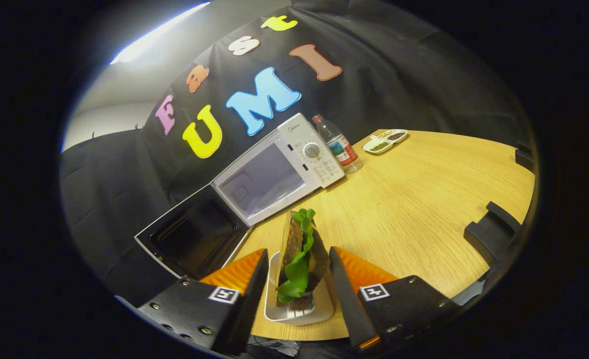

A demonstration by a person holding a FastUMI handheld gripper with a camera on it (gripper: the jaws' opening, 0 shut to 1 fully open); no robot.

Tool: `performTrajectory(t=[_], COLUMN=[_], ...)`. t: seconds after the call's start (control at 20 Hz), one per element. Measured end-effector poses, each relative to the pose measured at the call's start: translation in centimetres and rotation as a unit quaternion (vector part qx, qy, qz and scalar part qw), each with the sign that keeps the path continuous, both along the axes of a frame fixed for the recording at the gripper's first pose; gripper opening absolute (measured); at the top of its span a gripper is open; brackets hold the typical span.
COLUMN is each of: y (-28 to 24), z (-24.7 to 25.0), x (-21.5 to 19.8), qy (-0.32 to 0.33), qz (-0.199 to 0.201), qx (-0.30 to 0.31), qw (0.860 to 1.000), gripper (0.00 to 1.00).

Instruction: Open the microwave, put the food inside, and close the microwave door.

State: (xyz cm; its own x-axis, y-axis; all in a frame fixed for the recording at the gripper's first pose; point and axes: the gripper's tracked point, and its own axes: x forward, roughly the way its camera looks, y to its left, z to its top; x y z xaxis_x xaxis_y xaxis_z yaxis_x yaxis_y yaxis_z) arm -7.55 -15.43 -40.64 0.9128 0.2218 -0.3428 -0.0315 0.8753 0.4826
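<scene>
Microwave [274, 169] interior unseen — dish [384, 140] contents (tiny) unclear.

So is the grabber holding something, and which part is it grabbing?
It looks so: the gripper has its fingers on either side of the sandwich, which stands in a small white tray. Whether they press the sandwich or the tray is unclear.

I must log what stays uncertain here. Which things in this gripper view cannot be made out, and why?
- Microwave cavity: pale and hazy, so its floor and turntable are unreadable.
- Open door: inner face too dark for detail.
- Gripper: jaws flank the sandwich on its white dish; contact with either is unclear.
- Divided snack dish beyond the water bottle: contents too small to name.
</scene>
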Motion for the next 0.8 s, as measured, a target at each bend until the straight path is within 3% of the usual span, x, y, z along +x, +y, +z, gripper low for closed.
performTrajectory(t=[0.05,0.1,0.15,0.45,0.8], y=[0.5,-0.1,0.4,3.1,5.9], z=[0.4,0.9,1.2,3.9,8.9], x=[0.2,0.2,0.1,0.7,7.4], qy=[-0.005,-0.006,-0.018,-0.027,-0.060], qz=[0.008,0.007,0.007,0.047,0.053], qx=[0.001,-0.013,-0.012,0.013,0.060], qw=[1.000,1.000,1.000,0.998,0.995], gripper=[0.46,0.46,0.29,0.28,0.28])
